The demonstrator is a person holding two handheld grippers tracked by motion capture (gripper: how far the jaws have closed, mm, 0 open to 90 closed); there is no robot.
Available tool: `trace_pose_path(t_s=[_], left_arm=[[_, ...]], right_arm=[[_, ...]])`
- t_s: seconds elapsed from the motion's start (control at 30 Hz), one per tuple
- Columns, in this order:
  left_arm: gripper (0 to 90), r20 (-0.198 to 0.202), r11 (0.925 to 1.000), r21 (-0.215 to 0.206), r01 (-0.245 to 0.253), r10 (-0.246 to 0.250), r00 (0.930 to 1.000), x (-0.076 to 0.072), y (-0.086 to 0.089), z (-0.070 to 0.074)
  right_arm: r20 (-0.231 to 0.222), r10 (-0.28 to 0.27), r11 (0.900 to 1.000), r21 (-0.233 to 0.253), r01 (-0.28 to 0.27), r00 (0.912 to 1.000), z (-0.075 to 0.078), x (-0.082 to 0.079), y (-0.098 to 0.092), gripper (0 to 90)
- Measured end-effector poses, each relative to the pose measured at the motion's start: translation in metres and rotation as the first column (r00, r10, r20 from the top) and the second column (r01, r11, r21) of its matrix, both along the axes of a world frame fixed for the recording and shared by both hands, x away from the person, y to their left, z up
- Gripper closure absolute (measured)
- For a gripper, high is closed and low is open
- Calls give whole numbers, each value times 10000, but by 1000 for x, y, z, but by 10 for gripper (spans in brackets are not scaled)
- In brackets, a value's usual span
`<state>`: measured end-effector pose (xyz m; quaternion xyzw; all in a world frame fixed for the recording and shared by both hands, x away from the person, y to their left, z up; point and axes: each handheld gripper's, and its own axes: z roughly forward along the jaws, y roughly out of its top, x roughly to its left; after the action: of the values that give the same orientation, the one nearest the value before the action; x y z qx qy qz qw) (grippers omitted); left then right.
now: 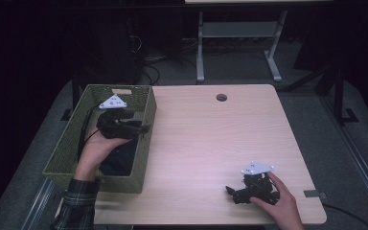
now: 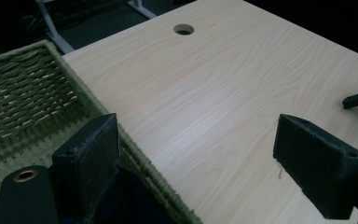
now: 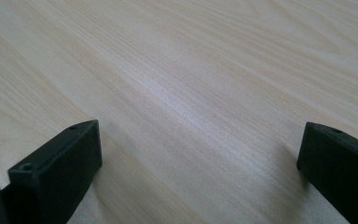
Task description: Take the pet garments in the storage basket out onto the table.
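Note:
A green woven basket [image 1: 100, 184] stands on the left part of a light wooden table [image 1: 211, 139]. Something dark, perhaps cloth [image 1: 120, 160], lies on its floor. My left gripper [image 1: 141, 128] hovers over the basket's right wall, open, with nothing between its jaws. In the left gripper view the gripper [image 2: 200, 154] straddles the basket rim [image 2: 135, 149], with the dark cloth [image 2: 126, 200] just below. My right gripper [image 1: 231, 192] rests low at the table's front right, open and empty. The right gripper view has its jaws [image 3: 198, 154] wide apart over bare wood.
A round cable hole [image 1: 221, 97] sits near the table's far edge. A grey desk frame [image 1: 200, 48] stands on the floor behind. A small grey tab [image 1: 315, 193] lies at the table's right front edge. The basket overhangs the table's left side.

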<state>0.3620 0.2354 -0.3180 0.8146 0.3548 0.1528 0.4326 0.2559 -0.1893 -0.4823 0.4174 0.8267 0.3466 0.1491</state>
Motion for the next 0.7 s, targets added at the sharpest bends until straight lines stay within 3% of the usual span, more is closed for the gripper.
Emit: trace_pose_path(t_s=[0.4, 0.43, 0.57, 0.7], left_arm=[[139, -180, 9980, 184, -599, 603, 9980, 4, 29, -6], [139, -186, 9971, 398, -645, 653, 9977, 6, 34, -8], [139, -231, 9957, 565, -736, 750, 9969, 8, 40, -13], [139, -460, 9906, 718, -1162, 1197, 9917, 14, 51, -23]], right_arm=[[-10, -4, 10000, -4, 4, 10000, 0, 0, 0, 0], [-8, -4, 10000, -6, 4, 10000, 0, 0, 0, 0], [-8, -7, 10000, -1, 7, 10000, 0, 0, 0, 0], [-9, -4, 10000, -4, 4, 10000, 0, 0, 0, 0]])
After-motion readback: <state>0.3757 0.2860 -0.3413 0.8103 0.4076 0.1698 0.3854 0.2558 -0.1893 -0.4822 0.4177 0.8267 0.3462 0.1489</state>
